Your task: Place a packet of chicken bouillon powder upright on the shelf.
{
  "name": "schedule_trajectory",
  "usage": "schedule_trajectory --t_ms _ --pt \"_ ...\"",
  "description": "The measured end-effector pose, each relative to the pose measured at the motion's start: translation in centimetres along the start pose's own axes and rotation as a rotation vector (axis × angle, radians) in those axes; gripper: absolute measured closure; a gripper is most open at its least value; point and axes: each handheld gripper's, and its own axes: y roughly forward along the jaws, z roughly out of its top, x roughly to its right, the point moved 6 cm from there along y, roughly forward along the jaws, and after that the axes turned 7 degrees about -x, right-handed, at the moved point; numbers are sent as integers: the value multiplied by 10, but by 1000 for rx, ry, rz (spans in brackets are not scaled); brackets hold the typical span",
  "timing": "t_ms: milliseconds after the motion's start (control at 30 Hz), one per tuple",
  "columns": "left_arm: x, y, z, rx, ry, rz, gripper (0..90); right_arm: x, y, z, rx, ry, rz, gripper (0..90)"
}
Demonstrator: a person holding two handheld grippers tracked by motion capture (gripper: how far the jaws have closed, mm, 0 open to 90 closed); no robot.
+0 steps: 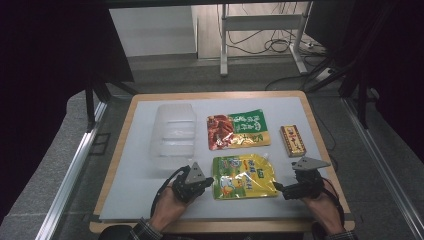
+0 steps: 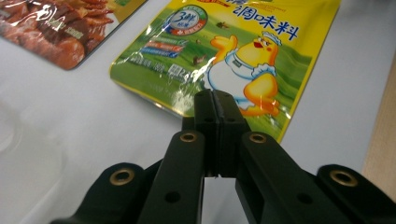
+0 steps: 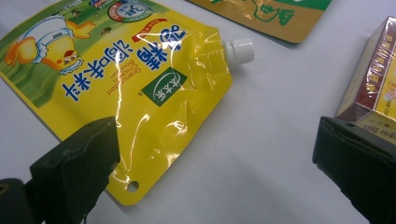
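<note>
Left gripper (image 2: 215, 100) jaws pressed together, empty — tips at near edge of glossy yellow spouted seasoning pouch (image 1: 244, 176). Right gripper (image 3: 215, 154) gaping wide, pouch corner at one jaw. Risk: slick film slides, closed tips shove pouch — no grip.

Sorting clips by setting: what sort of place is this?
Likely a lab or recording workspace, not a kitchen: a white-topped table with staged food packs like the yellow pouch, dark curtains, and cables on the floor.

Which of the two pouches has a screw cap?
The yellow pouch, nearest the person: white cap at its corner. The red-green pouch behind it is flat, capless.
</note>
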Motion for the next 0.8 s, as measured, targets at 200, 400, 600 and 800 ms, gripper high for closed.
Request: schedule_trajectory --t_ms 200,400,600,800 --pt "-1 15 12 5 3 6 894 0 1 -1 -6 -2 4 8" --pt "-3 29 19 4 7 23 894 0 2 -1 -11 1 8 9" --pt "-10 45 24 21 -16 33 894 -1 2 -1 -14 1 13 10" --pt "-10 48 23 9 5 60 896 -1 3 -2 -19 1 15 12"
